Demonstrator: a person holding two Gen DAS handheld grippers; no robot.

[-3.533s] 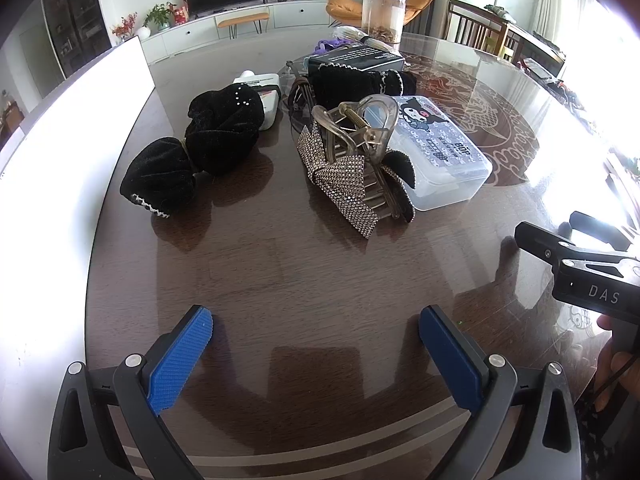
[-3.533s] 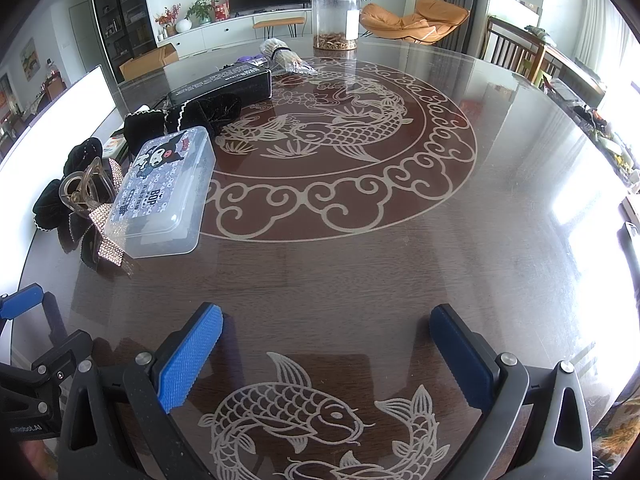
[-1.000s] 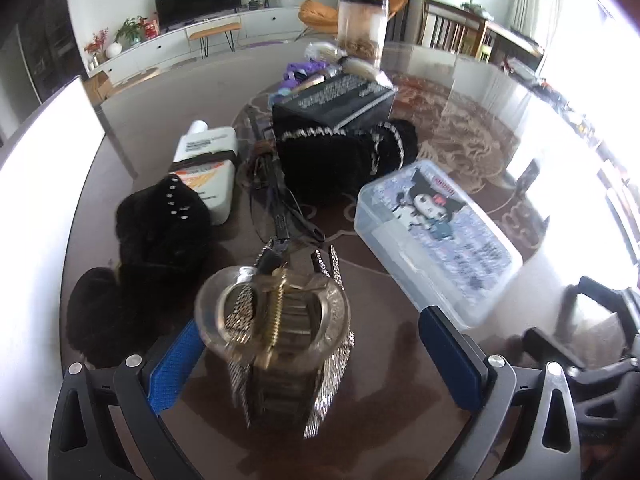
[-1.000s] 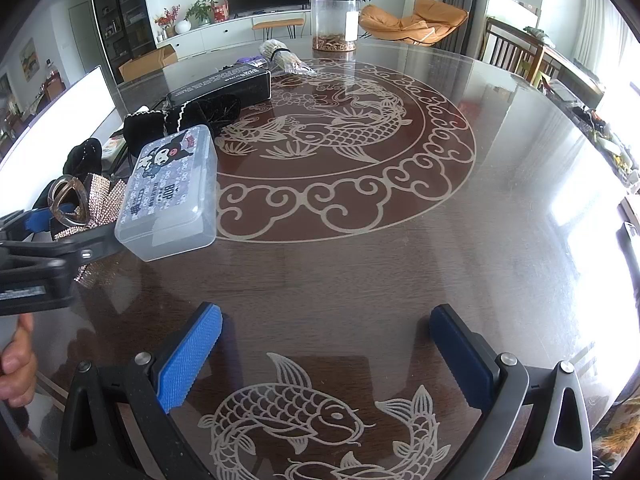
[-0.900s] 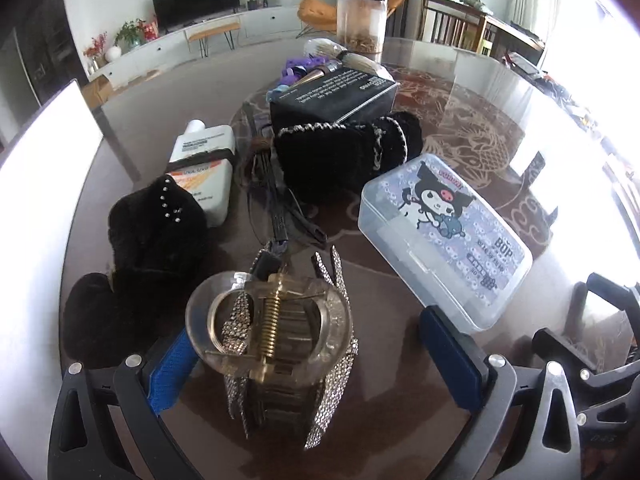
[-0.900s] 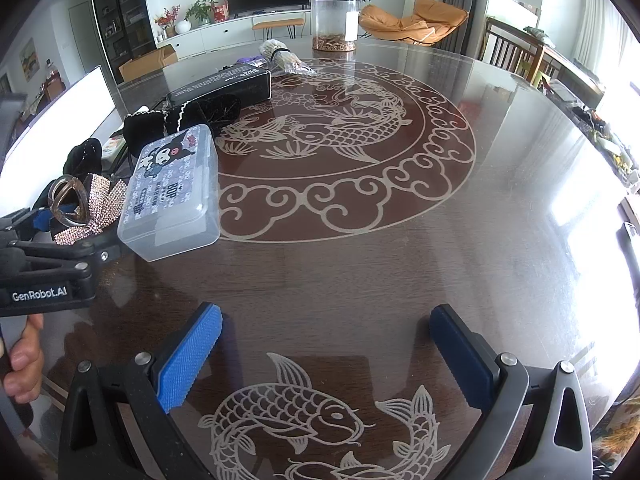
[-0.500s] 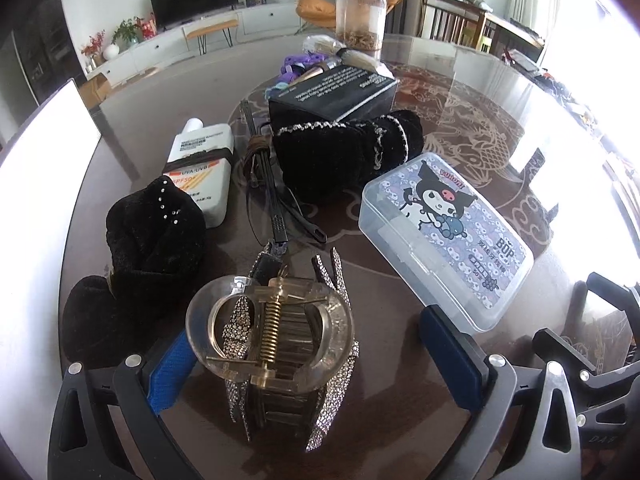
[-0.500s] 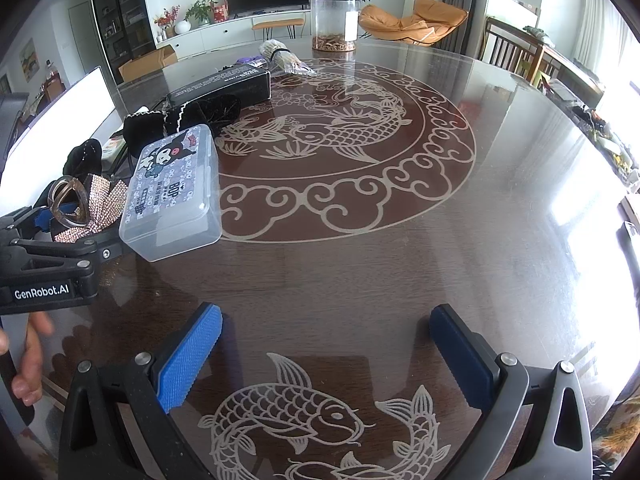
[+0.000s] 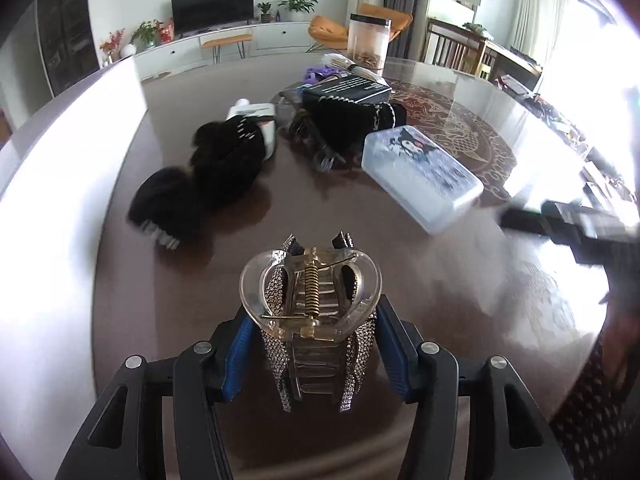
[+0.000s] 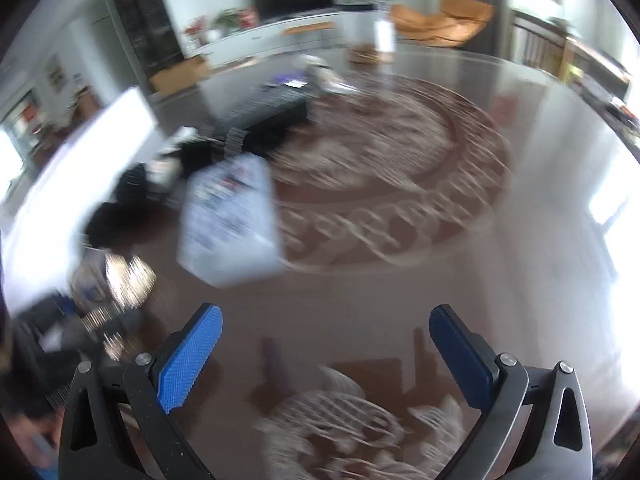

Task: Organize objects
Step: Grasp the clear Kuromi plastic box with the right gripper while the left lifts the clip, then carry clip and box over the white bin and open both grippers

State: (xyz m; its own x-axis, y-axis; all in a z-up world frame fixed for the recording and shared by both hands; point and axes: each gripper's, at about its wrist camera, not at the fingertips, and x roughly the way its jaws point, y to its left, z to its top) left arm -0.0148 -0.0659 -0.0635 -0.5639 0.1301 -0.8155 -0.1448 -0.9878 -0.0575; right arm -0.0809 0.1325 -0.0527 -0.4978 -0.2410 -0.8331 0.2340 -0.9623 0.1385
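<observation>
- Between the blue pads of our left gripper sits the hair claw clip, see-through, with a gold spring and sparkly ribbons hanging down.
- The jaws have just been closing, and now both pads press on the clip's sides, so we are gripping it tight.
- The clip is close to the near edge of the dark round table.
- Farther out on the left lie two fluffy black hair ties, touching each other.
- A white tube lies just behind them.
- To the right of the ties we see a clear plastic box with a cartoon picture on its lid, flat on the table.
- Behind the box lies a black pouch with a chain trim, and behind that a black carton.
- Far back stands a clear jar.
- Nothing lies between the clip and the box, only bare table.
- Our right gripper has its jaws spread wide, with nothing between them, just the table's fish pattern below.
- The right view is very blurry. It shows the box from the other side and the big swirly ring on the table, which the left view mostly misses.
- In the right view the clip is only a shiny smear at the left.
- The left view shows the right gripper as a dark blur at its right edge.
</observation>
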